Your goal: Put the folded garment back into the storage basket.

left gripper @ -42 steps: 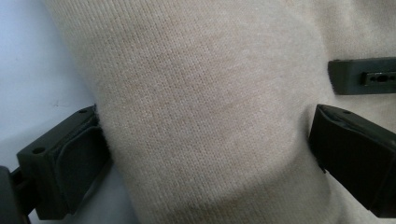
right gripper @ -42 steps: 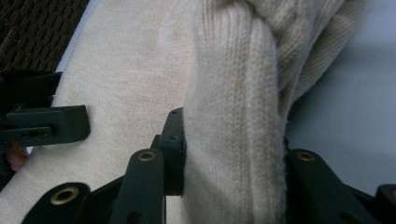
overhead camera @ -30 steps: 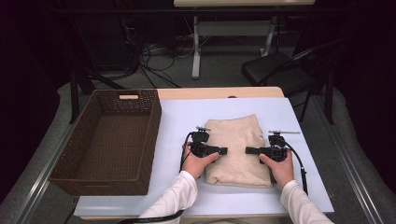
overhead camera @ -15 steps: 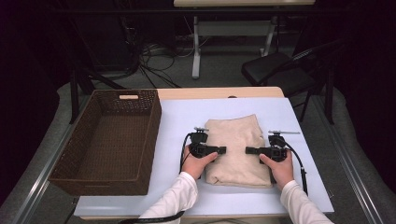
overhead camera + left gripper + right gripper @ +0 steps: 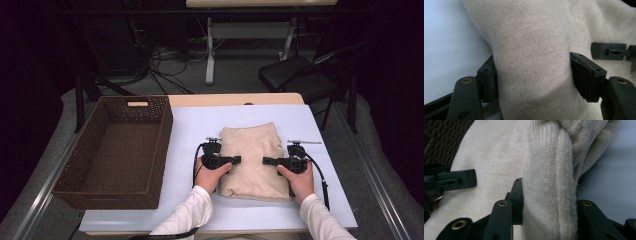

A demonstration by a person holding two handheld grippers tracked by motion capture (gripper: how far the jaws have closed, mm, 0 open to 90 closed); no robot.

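Now both grippers pinch the folded cream sweater (image 5: 255,162) (soft knit) edges.

basket (image 5: 117,150) left on table (image 5: 190,130), folded sweater (image 5: 254,160) right of it

The folded sweater (image 5: 254,161) is cream knitted cloth, matt and soft: a fine, even knit in the left gripper view (image 5: 534,65), coarser ribbing at its bunched edge in the right gripper view (image 5: 551,187). The basket (image 5: 107,187), at nine o'clock from it, is dark brown woven wicker, rough. The table cover (image 5: 190,125) looks smooth, matt pale blue. Both grippers are matt black plastic with brass-coloured rivets.
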